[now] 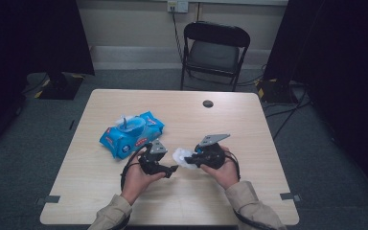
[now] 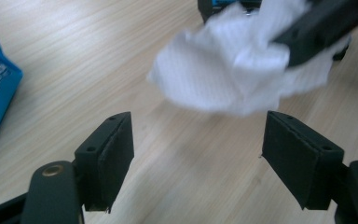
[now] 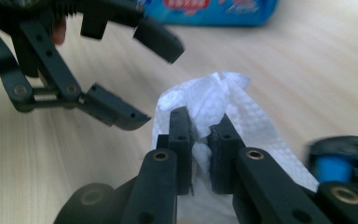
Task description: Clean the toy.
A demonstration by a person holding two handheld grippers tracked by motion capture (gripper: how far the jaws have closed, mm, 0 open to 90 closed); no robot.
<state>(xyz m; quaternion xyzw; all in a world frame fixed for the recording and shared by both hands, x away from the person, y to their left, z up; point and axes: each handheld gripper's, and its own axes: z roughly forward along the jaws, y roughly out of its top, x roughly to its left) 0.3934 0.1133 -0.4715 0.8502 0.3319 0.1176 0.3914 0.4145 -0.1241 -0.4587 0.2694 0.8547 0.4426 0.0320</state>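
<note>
Handoff geometry first: white crumpled wet wipe point(image 1: 182, 157) sits lower centre of the high view, between the two grippers, above the light wooden table point(image 1: 230, 120). Right gripper point(image 3: 201, 129) is clenched on it; in the right gripper view the black pads pinch a fold of the tissue at centre frame, with the rest of the sheet bunching above and trailing below the jaws. Left gripper point(image 2: 198, 154) is released, jaws standing wide with nothing between them. In the left gripper view the wipe point(image 2: 233, 70) hangs in the upper centre-right of the frame, just beyond the jaw tips and slightly right of the midline; cannot tell if it brushes the right pad. The wipe's loose edge points toward the left gripper point(image 1: 165, 167), so the free flap lies on its side of the pinch. Long axis of the bunch looks to run roughly across the frame between both hands, right pinch at one end, free end at the other. My read: next move is the left gripper going forward and a touch to the frame's right to catch that free edge, then spreading. Blue plastic wet wipe pack point(image 1: 132, 134) lies centre-left on the table, well apart from the held wipe, a tissue poking from its opening.
</note>
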